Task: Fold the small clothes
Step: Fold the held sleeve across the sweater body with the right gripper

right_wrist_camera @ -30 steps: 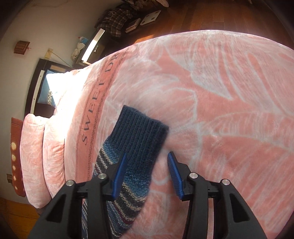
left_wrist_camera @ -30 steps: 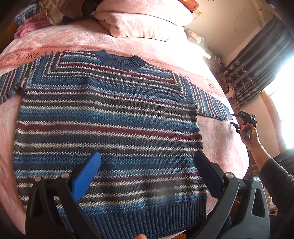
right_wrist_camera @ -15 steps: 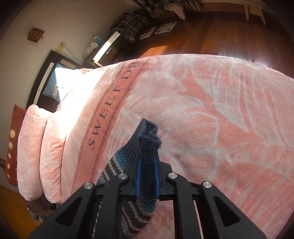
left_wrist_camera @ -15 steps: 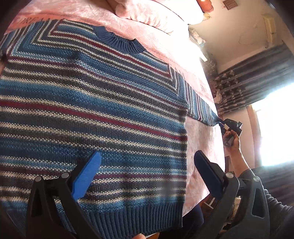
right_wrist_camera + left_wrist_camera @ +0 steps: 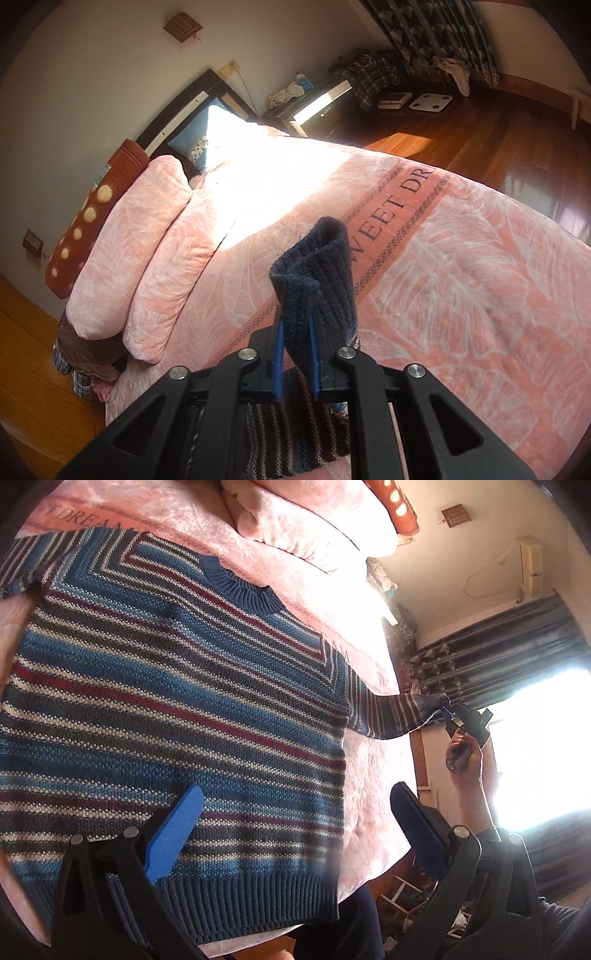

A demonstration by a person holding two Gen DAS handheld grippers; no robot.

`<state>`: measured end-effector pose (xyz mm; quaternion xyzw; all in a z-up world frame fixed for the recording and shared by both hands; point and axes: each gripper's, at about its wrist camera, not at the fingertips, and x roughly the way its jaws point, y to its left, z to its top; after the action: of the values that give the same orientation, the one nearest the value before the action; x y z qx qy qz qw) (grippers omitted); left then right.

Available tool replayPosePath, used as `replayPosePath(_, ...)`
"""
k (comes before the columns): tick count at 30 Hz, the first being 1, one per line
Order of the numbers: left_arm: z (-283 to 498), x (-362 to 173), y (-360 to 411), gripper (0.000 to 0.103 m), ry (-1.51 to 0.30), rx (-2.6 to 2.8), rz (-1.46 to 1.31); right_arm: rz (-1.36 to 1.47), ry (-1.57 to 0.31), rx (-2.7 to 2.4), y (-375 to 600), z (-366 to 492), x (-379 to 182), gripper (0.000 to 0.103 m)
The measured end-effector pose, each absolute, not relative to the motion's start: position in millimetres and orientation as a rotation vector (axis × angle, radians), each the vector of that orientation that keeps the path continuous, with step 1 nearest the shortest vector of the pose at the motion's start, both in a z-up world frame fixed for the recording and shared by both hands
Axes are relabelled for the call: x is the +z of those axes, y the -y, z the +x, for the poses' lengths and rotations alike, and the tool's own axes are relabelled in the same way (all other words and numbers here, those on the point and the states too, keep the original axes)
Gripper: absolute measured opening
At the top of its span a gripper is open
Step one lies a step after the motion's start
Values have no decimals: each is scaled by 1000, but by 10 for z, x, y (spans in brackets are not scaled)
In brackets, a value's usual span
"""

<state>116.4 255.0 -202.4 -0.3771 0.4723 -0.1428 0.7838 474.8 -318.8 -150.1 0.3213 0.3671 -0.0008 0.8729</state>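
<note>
A blue, white and maroon striped knit sweater (image 5: 177,709) lies front up and spread flat on the pink bed cover. My left gripper (image 5: 295,834) hovers open above its lower right part, with nothing between the blue pads. My right gripper (image 5: 295,358) is shut on the dark blue ribbed cuff (image 5: 317,273) of the sweater's right sleeve. In the left wrist view that sleeve (image 5: 391,712) is lifted off the bed and stretched out to the right gripper (image 5: 448,714), held by a person's hand (image 5: 467,753).
Pink pillows (image 5: 147,251) and a red dotted cushion (image 5: 85,221) lie at the head of the bed. The pink cover (image 5: 461,280) carries printed lettering. Beyond the bed are a wooden floor (image 5: 480,140), a bedside cabinet (image 5: 321,107) and dark curtains (image 5: 498,657).
My right gripper closed on the sleeve cuff and lifted it up off the bed, pulling the sleeve taut. My left gripper stayed open and shifted over the sweater body.
</note>
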Motion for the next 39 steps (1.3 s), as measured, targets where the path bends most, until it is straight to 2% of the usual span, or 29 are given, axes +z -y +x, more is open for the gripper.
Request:
replayPosePath(10,1217,-1713,-2752,100,-943,-330,-799,569,-759,165,2157,4599,-1127,11)
replayPosePath(19,1392,-1629,-2902,100,-912,-342,-769,475,-801,264,1197,4567,-1206,11)
replayPosePath(25,1675,-1699,-3039,100,-906,-345,-802,363,-871,306,470,4546,-1591,11)
replayPosePath(30,2018,-1832,-3034,100,-916,-386,-836,201,-965,321,-169,4511,-2140,11)
replayPosePath(37,2660,-2372,-2843,100,-1021,-466,-916,26,-1093,312,-714,4348,-3002,12)
replayPosePath(39,2842,-2526,-2760,100,-1048,-479,-948,-10,-1098,320,-773,4297,-3110,16)
